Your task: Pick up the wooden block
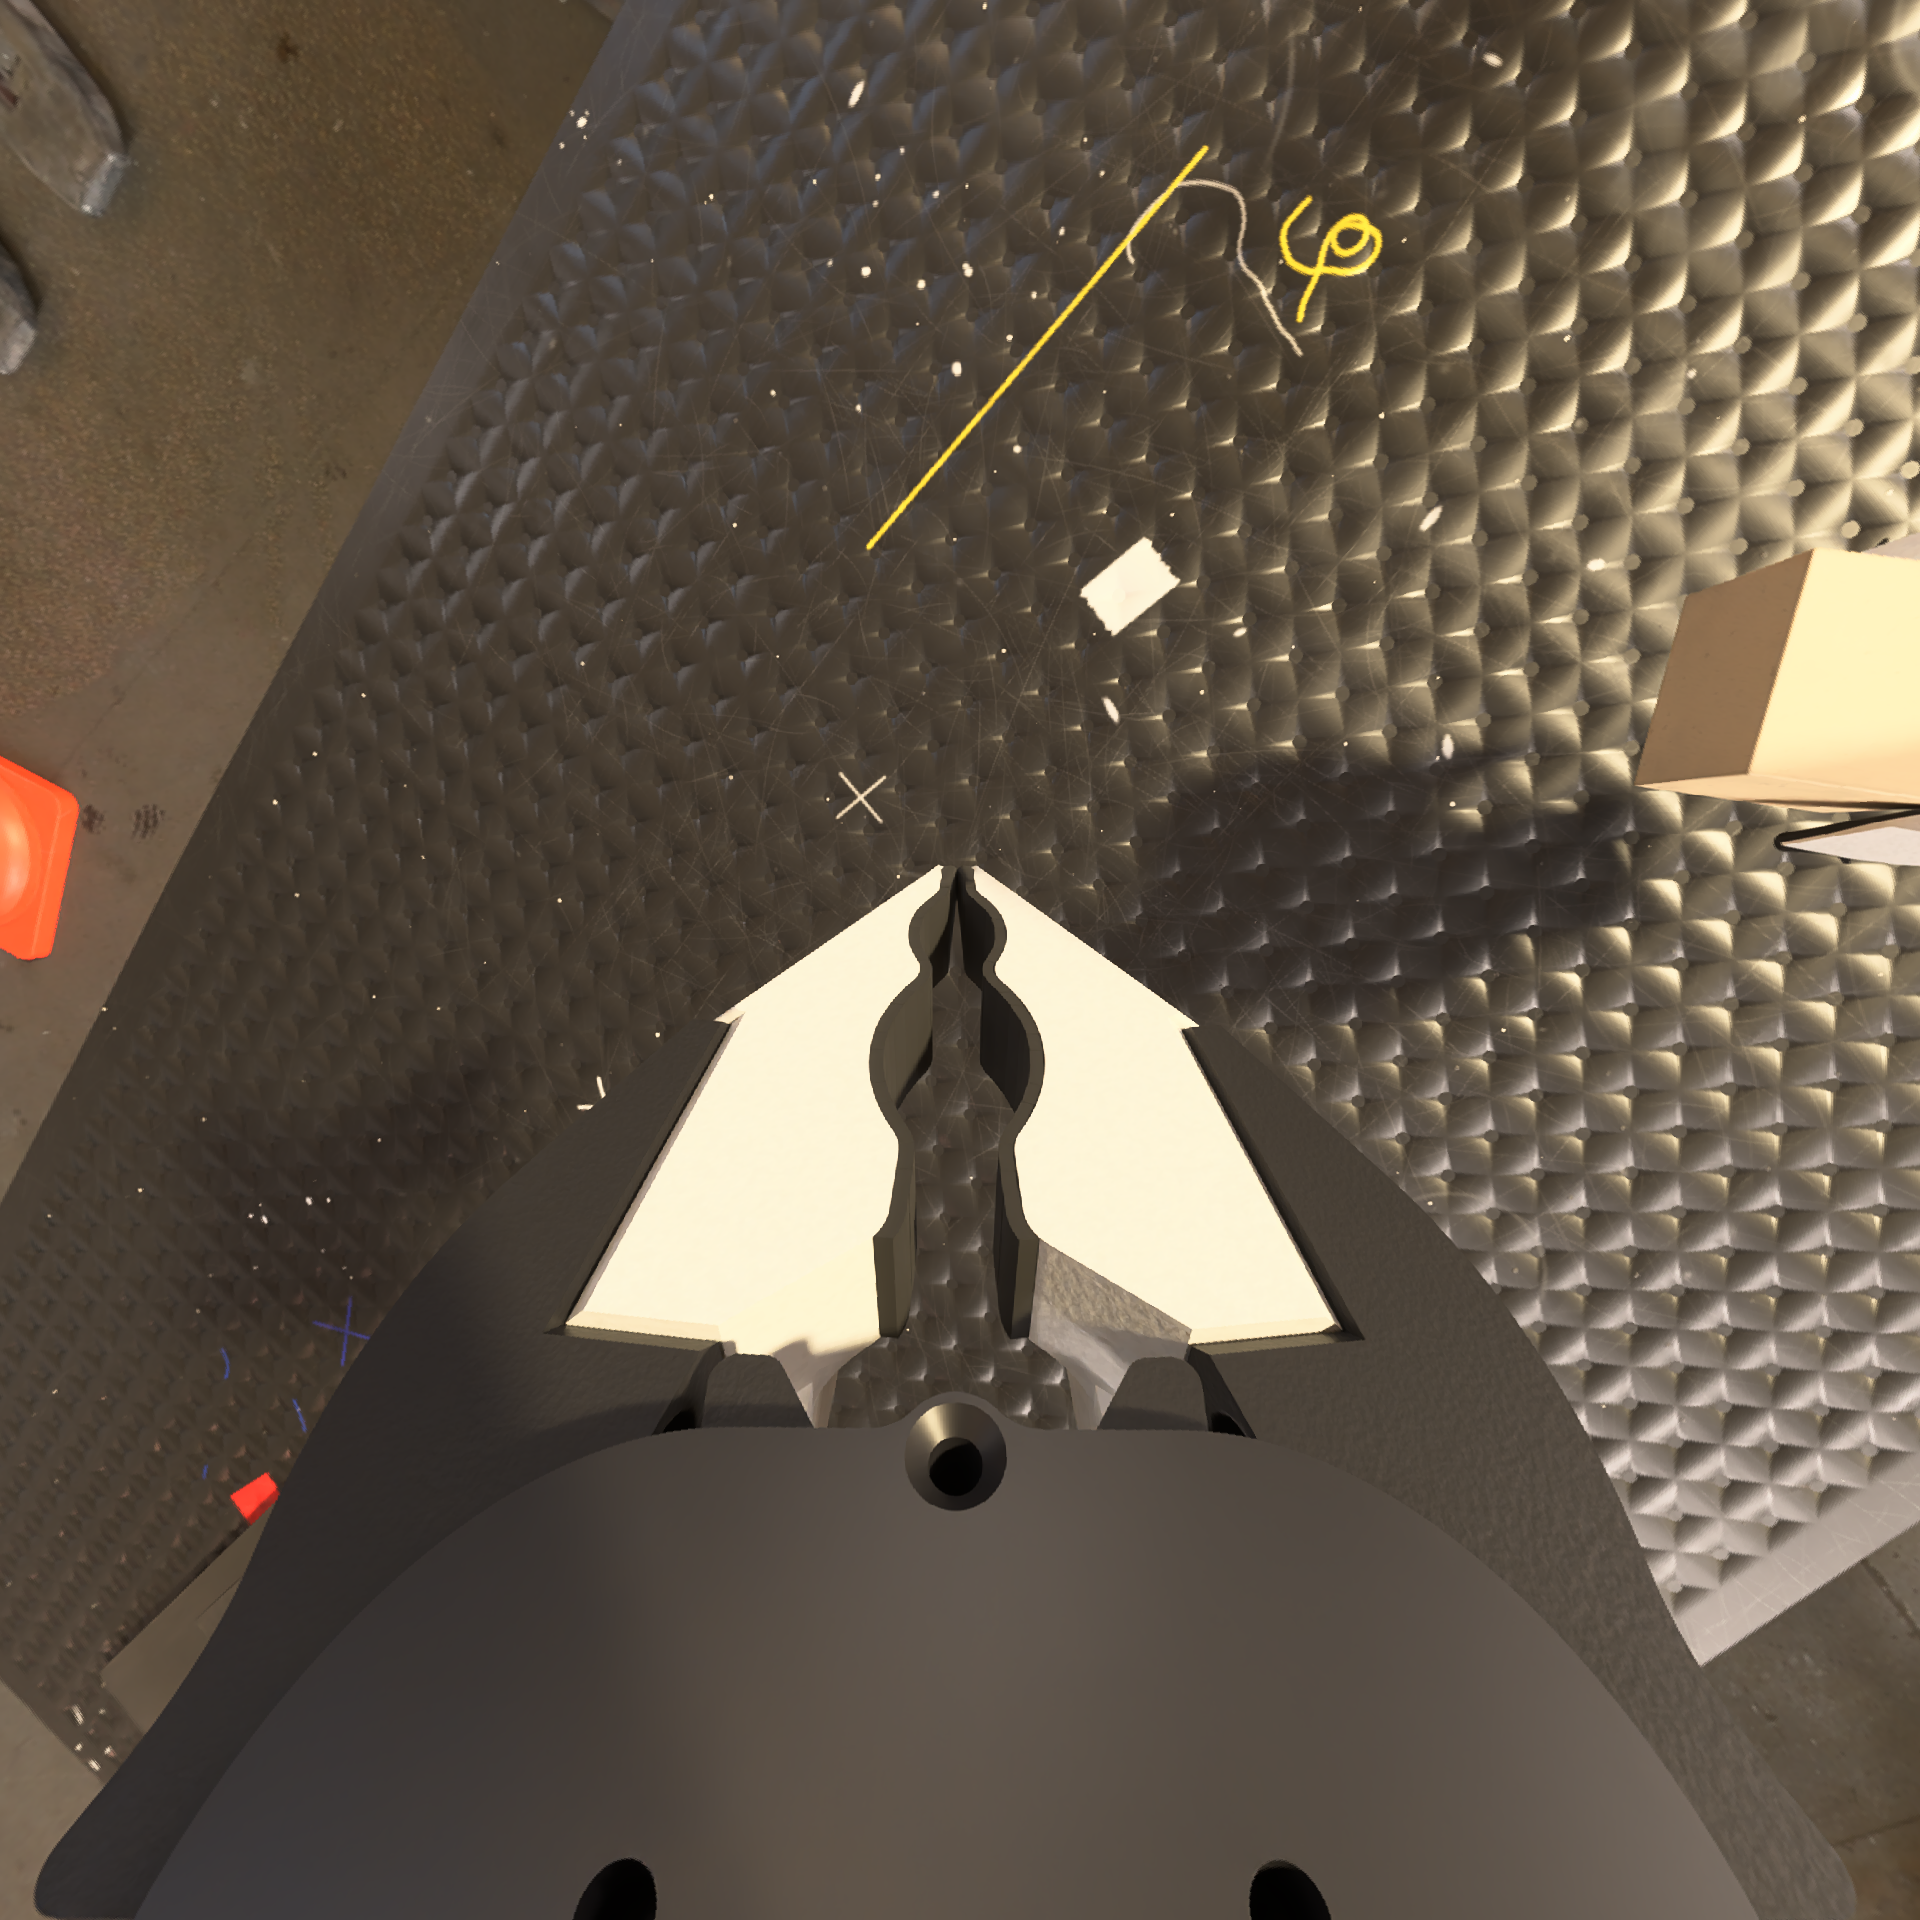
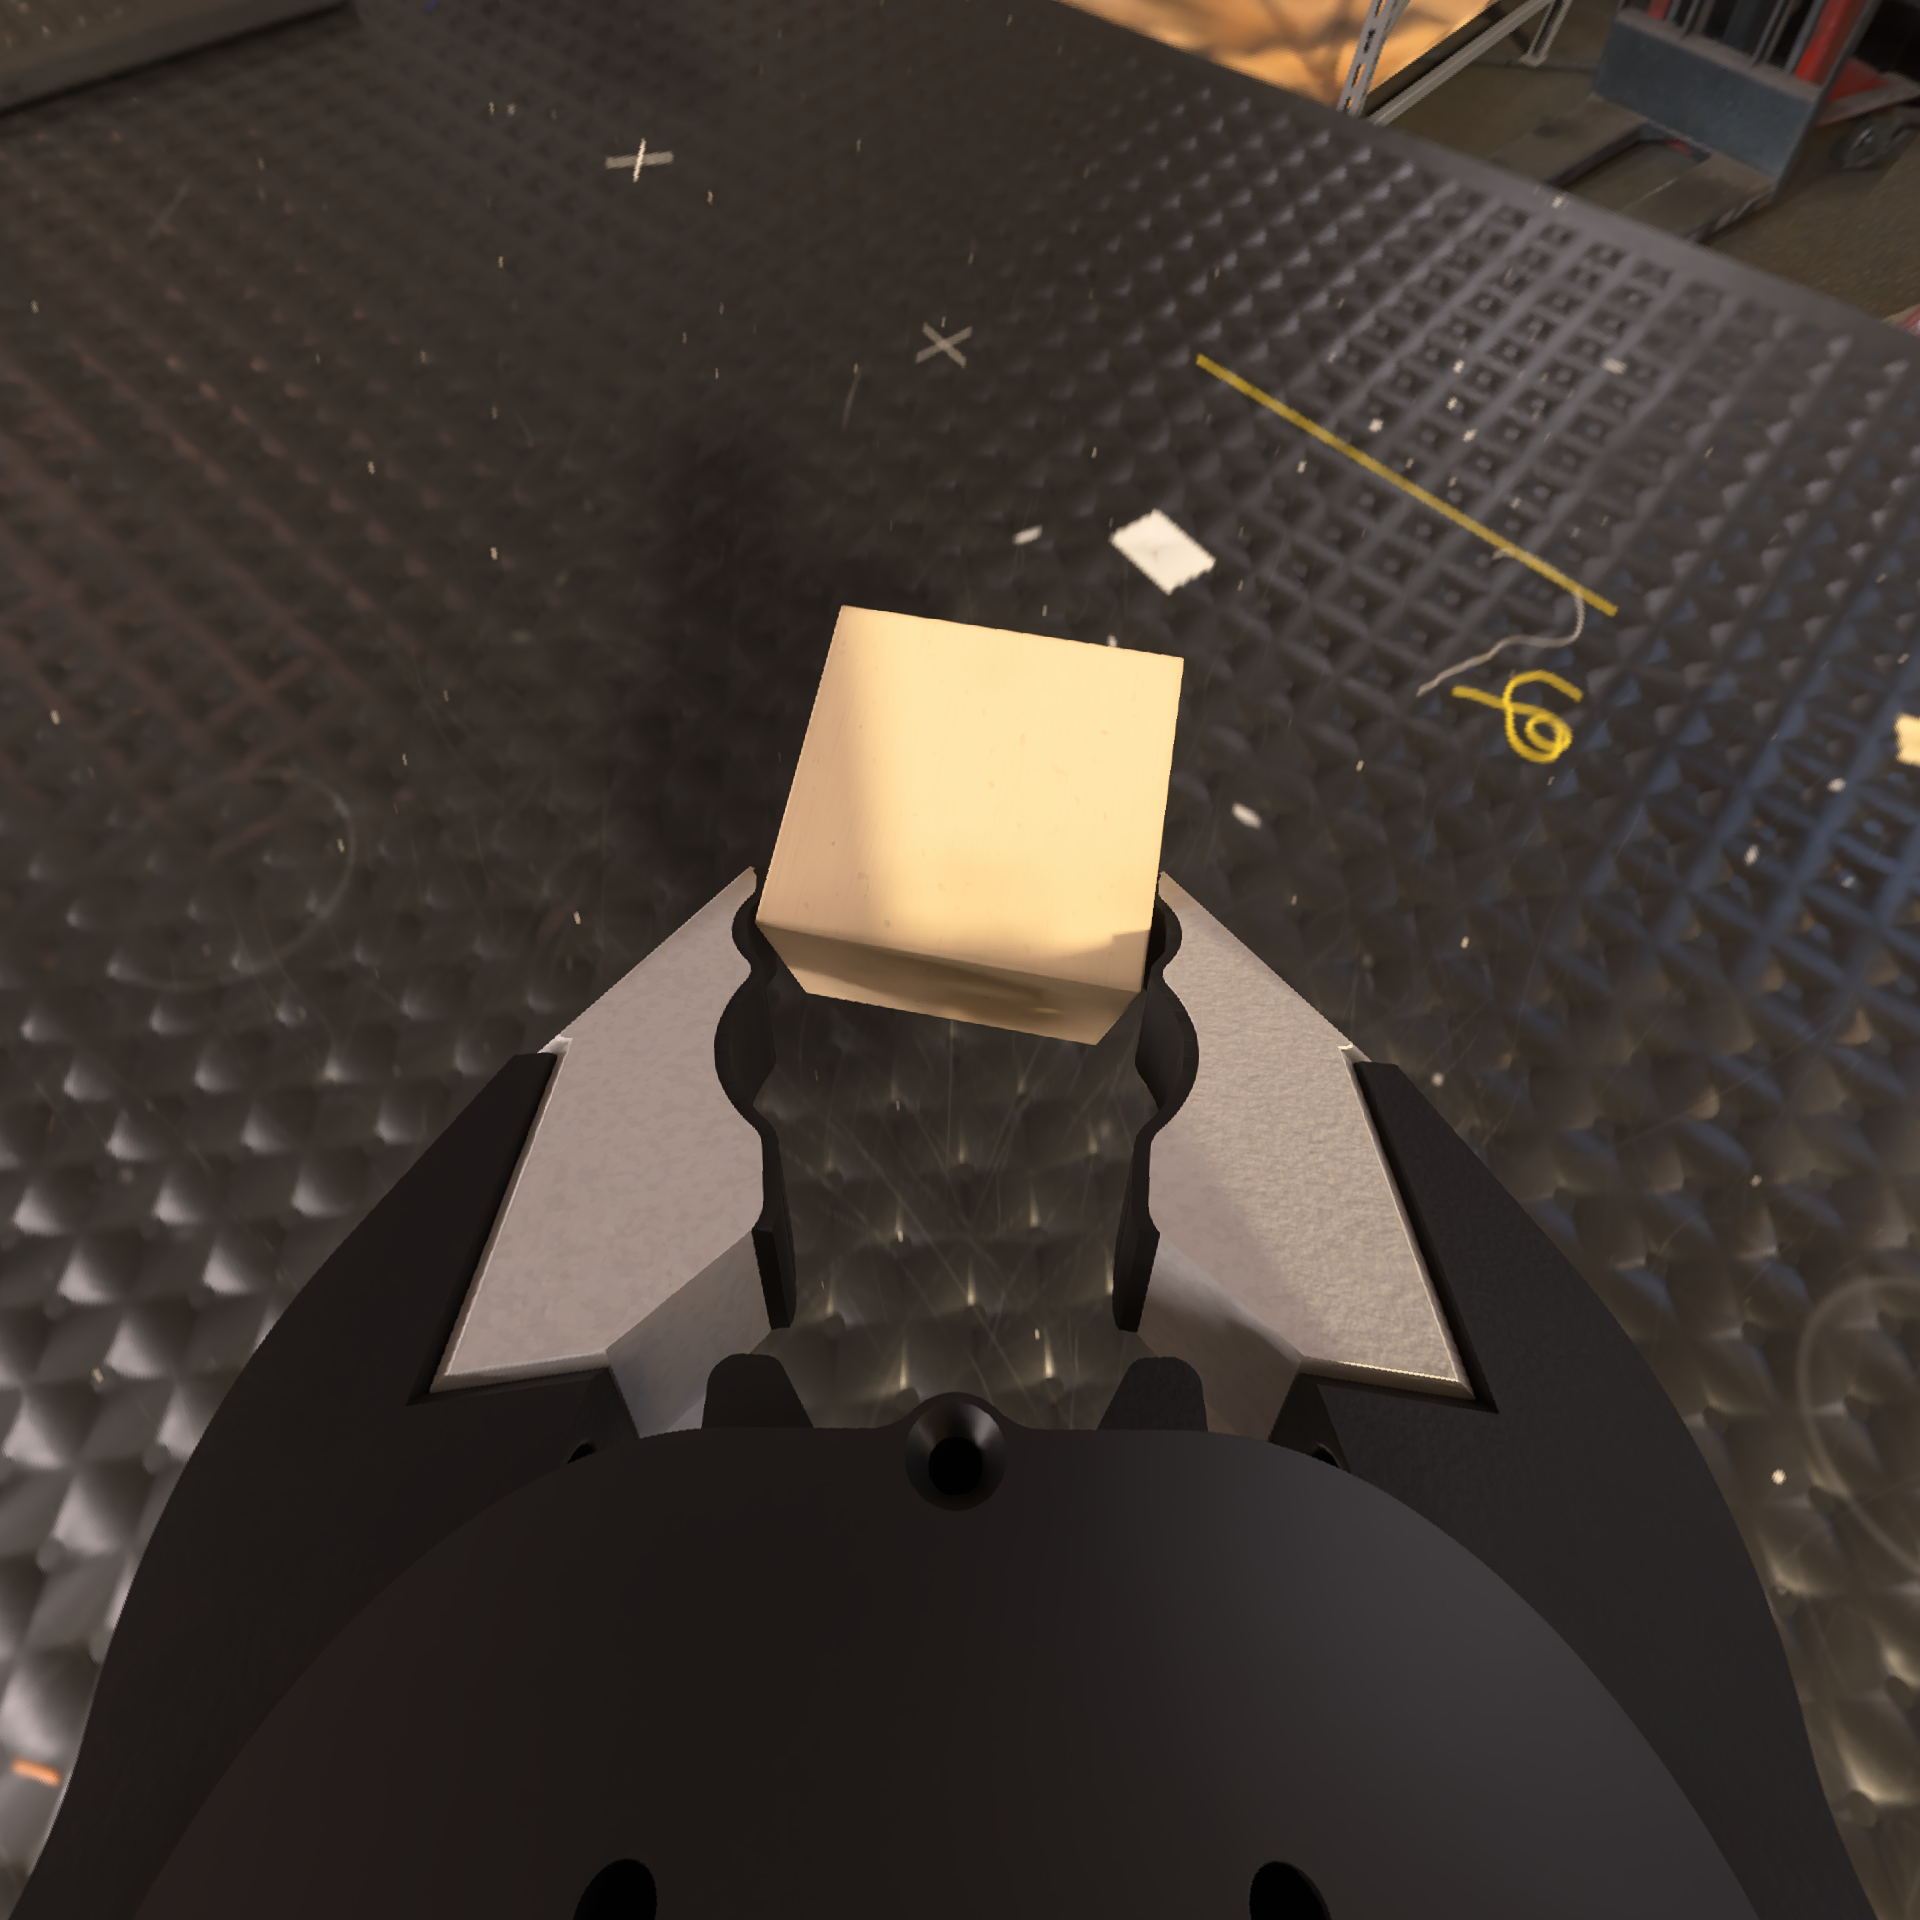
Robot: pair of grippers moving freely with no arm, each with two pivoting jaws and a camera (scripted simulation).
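The wooden block [image 2: 971, 821] is a pale cube held between the fingertips of my right gripper [image 2: 956, 940], which is shut on it; the block hangs tilted above the dark textured metal table [image 2: 416, 623], with its shadow on the plate below. The block also shows at the right edge of the left wrist view [image 1: 1808, 686], with a bit of the right gripper under it. My left gripper [image 1: 956, 878] is shut and empty, its tips touching, above the table near a white cross mark [image 1: 860, 798].
A yellow line [image 1: 1039, 348] and yellow scribble [image 1: 1330, 249] mark the plate, with a white paper scrap [image 1: 1130, 585] between them and the block. An orange object [image 1: 31, 862] lies on the floor off the table's left edge. A small red piece [image 1: 252, 1496] sits near the table's edge.
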